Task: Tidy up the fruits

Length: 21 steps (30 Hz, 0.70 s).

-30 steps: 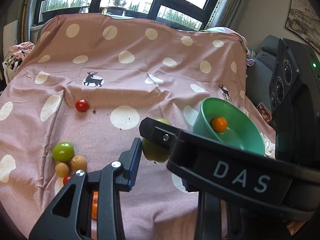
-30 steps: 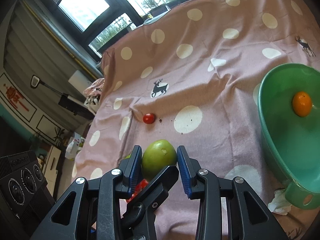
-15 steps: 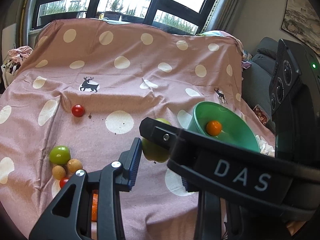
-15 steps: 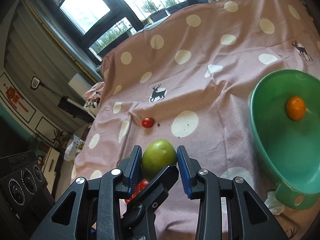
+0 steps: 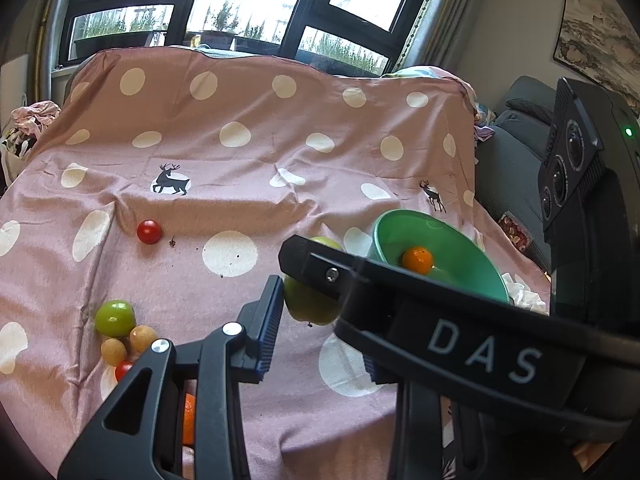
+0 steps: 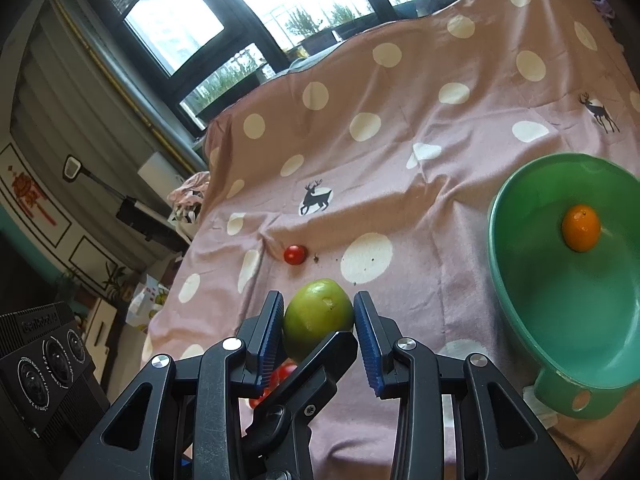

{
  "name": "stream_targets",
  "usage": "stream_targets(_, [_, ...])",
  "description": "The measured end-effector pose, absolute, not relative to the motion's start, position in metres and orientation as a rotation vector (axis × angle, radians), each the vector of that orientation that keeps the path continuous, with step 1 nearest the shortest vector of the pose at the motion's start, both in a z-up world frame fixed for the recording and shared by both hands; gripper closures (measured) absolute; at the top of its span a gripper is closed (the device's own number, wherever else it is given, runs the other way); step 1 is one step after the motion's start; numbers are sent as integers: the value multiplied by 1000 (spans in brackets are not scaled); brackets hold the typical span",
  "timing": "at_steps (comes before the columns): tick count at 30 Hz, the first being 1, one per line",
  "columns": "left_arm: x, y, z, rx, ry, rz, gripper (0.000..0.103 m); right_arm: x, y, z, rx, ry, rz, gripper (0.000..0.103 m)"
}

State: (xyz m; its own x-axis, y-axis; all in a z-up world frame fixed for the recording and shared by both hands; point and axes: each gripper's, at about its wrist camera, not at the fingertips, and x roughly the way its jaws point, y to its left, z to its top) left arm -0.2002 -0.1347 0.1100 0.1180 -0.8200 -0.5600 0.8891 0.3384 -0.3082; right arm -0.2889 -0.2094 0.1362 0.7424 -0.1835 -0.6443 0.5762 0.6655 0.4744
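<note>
My right gripper (image 6: 318, 330) is shut on a large green fruit (image 6: 318, 316), held above the pink dotted cloth (image 6: 400, 140). The fruit also shows in the left wrist view (image 5: 310, 304), partly behind the right gripper's body. The green bowl (image 6: 532, 320) lies to the right, with one small orange (image 6: 581, 227) in it; the bowl shows in the left wrist view too (image 5: 472, 272). My left gripper (image 5: 320, 332) is open and empty; only its left finger (image 5: 266, 320) shows clearly.
A red cherry tomato (image 5: 149, 231) lies alone on the cloth. A cluster at the left holds a small green fruit (image 5: 115, 317), two tan fruits (image 5: 142, 338) and a red one. An orange fruit (image 5: 189, 420) lies behind my left finger. A grey sofa (image 5: 516, 160) stands right.
Both views have drawn back and up from the cloth. The green fruit stays clamped in my right gripper. The bowl sits lower and nearer the fruit in the left wrist view.
</note>
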Motion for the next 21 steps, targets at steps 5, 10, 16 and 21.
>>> stream_targets(5, [-206, -138, 113, 115, 724, -1264, 69, -294, -211, 139, 722, 583, -468, 64])
stream_targets(10, [-209, -142, 116, 116, 714, -1278, 69, -300, -215, 142, 735, 565, -481, 64])
stream_targets(16, [-215, -147, 120, 125, 699, -1292, 69, -306, -219, 145, 733, 548, -491, 64])
stream_targets(21, [-220, -149, 124, 130, 686, -1300, 69, -311, -222, 147, 736, 531, -496, 64])
